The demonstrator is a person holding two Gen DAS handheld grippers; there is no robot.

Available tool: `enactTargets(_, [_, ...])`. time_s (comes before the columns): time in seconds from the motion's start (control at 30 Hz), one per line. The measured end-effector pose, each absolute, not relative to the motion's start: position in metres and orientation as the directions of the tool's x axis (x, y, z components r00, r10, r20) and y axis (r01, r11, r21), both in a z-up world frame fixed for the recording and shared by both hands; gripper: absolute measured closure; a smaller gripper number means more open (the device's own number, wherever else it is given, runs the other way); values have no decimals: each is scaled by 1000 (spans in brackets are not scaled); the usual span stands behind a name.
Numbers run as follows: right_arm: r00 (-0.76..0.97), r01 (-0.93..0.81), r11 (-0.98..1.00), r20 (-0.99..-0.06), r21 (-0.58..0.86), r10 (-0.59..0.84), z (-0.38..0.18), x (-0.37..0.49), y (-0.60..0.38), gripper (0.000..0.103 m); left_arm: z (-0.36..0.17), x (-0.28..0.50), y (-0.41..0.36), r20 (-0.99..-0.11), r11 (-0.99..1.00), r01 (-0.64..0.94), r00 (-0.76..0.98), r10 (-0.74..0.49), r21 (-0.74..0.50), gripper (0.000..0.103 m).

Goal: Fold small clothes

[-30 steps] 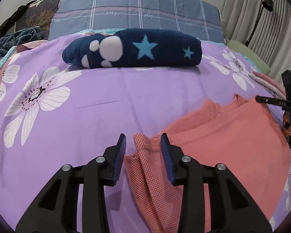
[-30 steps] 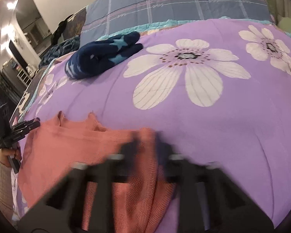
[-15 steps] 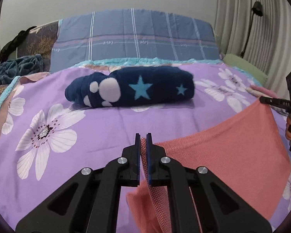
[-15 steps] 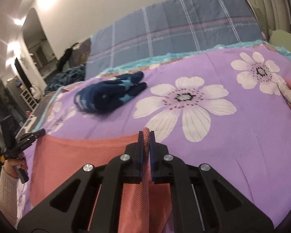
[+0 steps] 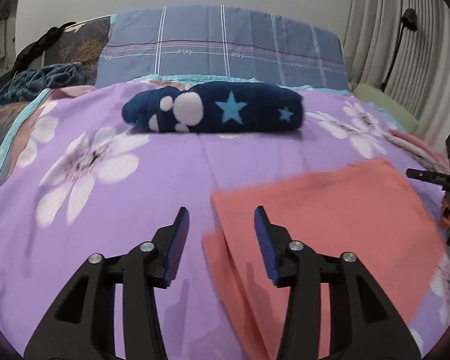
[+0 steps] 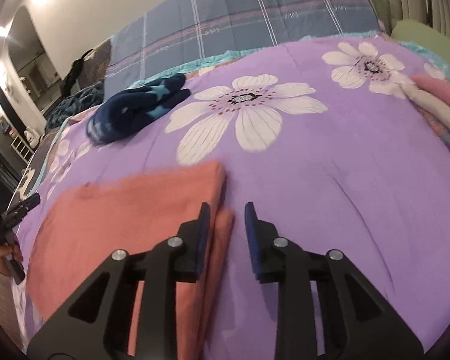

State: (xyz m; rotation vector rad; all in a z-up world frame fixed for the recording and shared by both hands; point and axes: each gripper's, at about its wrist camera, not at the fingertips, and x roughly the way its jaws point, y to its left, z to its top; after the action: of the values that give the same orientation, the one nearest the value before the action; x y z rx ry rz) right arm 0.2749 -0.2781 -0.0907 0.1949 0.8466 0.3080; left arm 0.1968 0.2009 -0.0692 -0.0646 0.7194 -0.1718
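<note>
Purple bedspread point(image 5: 171, 174): pink cloth point(image 5: 330, 210) now dropped flat; both claws released.

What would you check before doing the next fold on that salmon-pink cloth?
1. Left hand-held gripper open, holding nothing: ok.
2. Right hand-held gripper open, holding nothing: ok.
3. Salmon-pink cloth lying flat on the purple bedspread: ok.
4. Fold edges lined up: not ok, a lower layer sticks out at the near edge.
5. Rolled navy star garment apart from the cloth: ok.
6. Cloth's exact outline: cannot tell, blurred.
</note>
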Motion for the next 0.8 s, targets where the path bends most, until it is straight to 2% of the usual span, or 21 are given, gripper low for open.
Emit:
enactTargets(0.17, [647,-198,936,-679,290,347,-83,207,-293,69,-79,111,199,-693,972,166,682,-234,-165,55])
enactTargets(0.23, [651,-188,934,-673,305,351,-83,182,-300,66,-90,82,198,-701,951,175,643,-308,-256,55])
enactTargets(0.33, [645,-171,934,-681,315,347,-86,154,-306,65,-106,58,191,-711,925,177,597,-373,-337,55])
enactTargets(0.4, [640,-171,931,-683,322,353,-89,139,-307,64,-119,50,182,-725,920,190,570,-387,-342,55])
enactTargets(0.43, [638,-172,930,-682,326,357,-89,134,-307,63,-123,51,179,-730,927,186,573,-373,-327,56])
enactTargets(0.47, [635,-174,927,-681,333,364,-90,126,-306,63,-124,51,176,-738,942,186,586,-335,-280,72])
enactTargets(0.53, [631,-177,924,-681,340,371,-90,118,-305,63,-124,51,178,-765,973,150,600,-232,-178,87])
enactTargets(0.63, [630,-180,924,-682,338,372,-89,106,-306,63,-119,46,182,-778,982,87,599,-188,-170,87])
enactTargets(0.67, [631,-180,925,-682,334,369,-89,104,-309,62,-114,41,176,-787,998,45,614,-59,-39,89])
enactTargets(0.73, [627,-179,927,-688,329,366,-89,104,-313,63,-103,36,165,-752,989,1,649,113,149,90])
enactTargets(0.8, [611,-176,923,-697,343,375,-90,109,-317,69,-83,31,155,-720,998,31,694,21,59,90])
